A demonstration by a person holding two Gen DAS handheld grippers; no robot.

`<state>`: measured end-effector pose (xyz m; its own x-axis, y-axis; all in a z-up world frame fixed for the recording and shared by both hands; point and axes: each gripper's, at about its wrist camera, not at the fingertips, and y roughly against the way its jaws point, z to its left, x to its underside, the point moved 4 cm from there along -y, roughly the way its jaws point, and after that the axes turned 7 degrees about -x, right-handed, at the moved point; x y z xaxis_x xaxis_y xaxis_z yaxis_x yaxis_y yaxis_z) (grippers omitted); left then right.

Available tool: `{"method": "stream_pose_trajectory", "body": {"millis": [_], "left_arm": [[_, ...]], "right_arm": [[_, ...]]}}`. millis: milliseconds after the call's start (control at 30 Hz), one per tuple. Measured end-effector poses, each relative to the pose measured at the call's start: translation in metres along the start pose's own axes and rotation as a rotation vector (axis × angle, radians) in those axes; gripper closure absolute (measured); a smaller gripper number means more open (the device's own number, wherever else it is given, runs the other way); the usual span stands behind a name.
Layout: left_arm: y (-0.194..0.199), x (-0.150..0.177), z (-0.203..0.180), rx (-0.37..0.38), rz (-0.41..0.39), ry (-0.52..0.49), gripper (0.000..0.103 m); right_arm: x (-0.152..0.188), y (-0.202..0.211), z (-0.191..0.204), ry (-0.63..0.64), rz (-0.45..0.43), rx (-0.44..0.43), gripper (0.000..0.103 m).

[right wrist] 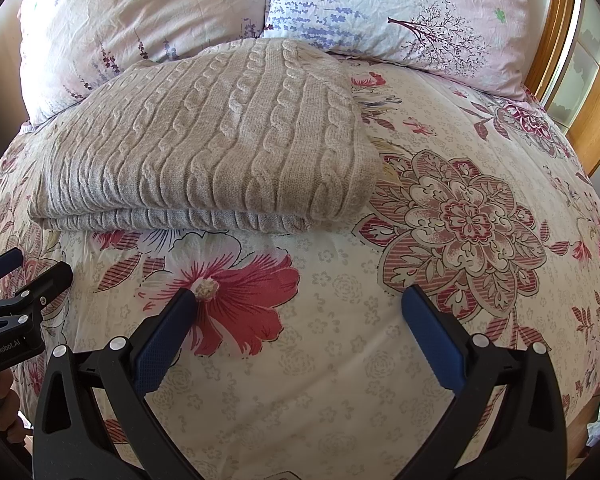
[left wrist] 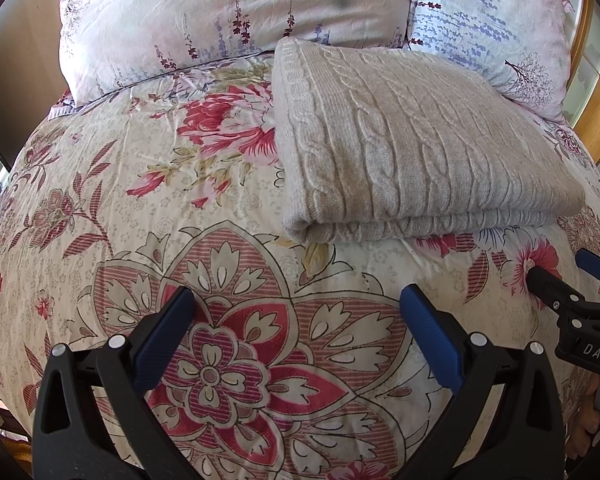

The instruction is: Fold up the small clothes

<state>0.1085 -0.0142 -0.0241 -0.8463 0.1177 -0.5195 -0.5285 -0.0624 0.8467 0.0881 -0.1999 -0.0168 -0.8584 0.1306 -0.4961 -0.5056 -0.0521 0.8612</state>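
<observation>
A beige cable-knit sweater [left wrist: 412, 140] lies folded into a thick rectangle on the floral bedspread [left wrist: 160, 184], its folded edge toward me. In the right wrist view the same sweater [right wrist: 220, 140] sits ahead and to the left. My left gripper [left wrist: 298, 300] hovers open over the bedspread, short of the sweater's near left corner, with nothing between its fingers. My right gripper [right wrist: 300, 300] is open too, over a red flower print just in front of the sweater. Each gripper shows at the edge of the other's view: the right gripper [left wrist: 562, 276] and the left gripper [right wrist: 28, 268].
Two floral pillows [left wrist: 228, 12] [right wrist: 400, 12] lean at the head of the bed behind the sweater. A wooden bed frame [right wrist: 596, 92] runs along the right side. A person's hand [right wrist: 4, 404] holds the left gripper's handle. Bare bedspread [right wrist: 480, 208] spreads right of the sweater.
</observation>
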Motion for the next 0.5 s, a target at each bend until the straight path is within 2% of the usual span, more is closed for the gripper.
{"method": "stream_pose_trajectory", "body": {"millis": [500], "left_arm": [[-0.0012, -0.0004, 0.0006, 0.001, 0.000, -0.003, 0.002]], "right_arm": [[0.0000, 0.0000, 0.0001, 0.000, 0.000, 0.000, 0.001]]}}
